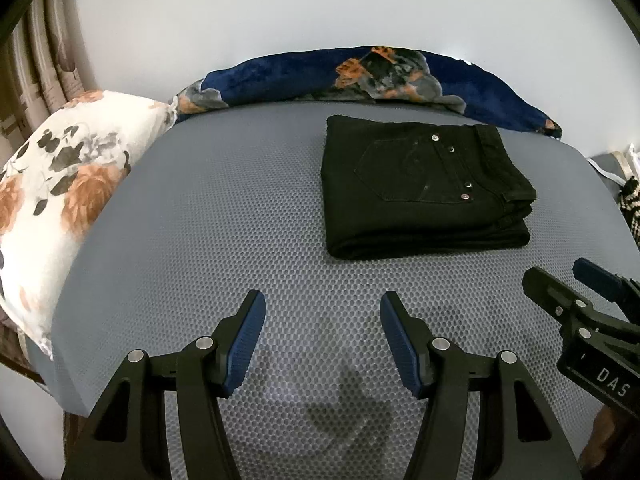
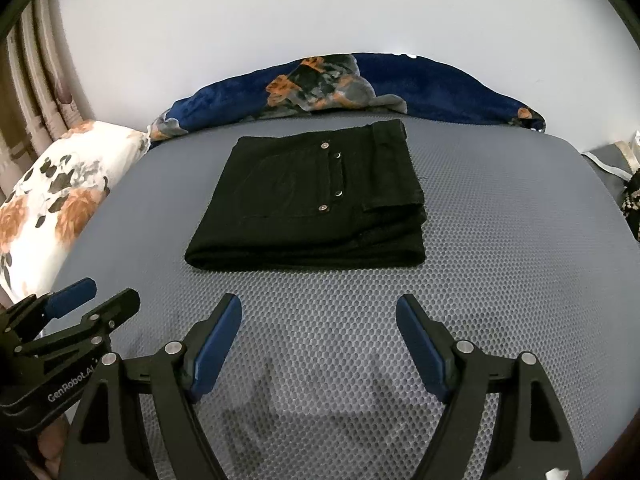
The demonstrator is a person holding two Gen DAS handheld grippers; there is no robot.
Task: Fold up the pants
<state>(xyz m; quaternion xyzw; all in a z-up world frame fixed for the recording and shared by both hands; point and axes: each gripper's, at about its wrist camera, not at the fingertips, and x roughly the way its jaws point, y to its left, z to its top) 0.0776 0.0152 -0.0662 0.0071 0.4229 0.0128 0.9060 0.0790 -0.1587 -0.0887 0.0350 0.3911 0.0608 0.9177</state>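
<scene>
Black pants [image 1: 420, 188] lie folded into a compact rectangle on the grey mesh mattress [image 1: 220, 220], back pocket and rivets facing up, waistband to the right. In the right wrist view the pants [image 2: 312, 200] sit straight ahead of my right gripper [image 2: 319, 300], which is open and empty, a short way back from the near fold. My left gripper [image 1: 323, 298] is also open with nothing between its blue pads, and the pants lie ahead and to its right. Each gripper shows at the edge of the other's view: the right gripper [image 1: 560, 272], the left gripper [image 2: 112, 290].
A floral white pillow [image 1: 60, 184] lies along the left edge of the mattress. A dark blue floral blanket [image 1: 300, 80] runs along the far edge against the white wall. Curtains [image 1: 36, 60] hang at far left. A striped black-and-white item [image 1: 630, 200] sits off the right edge.
</scene>
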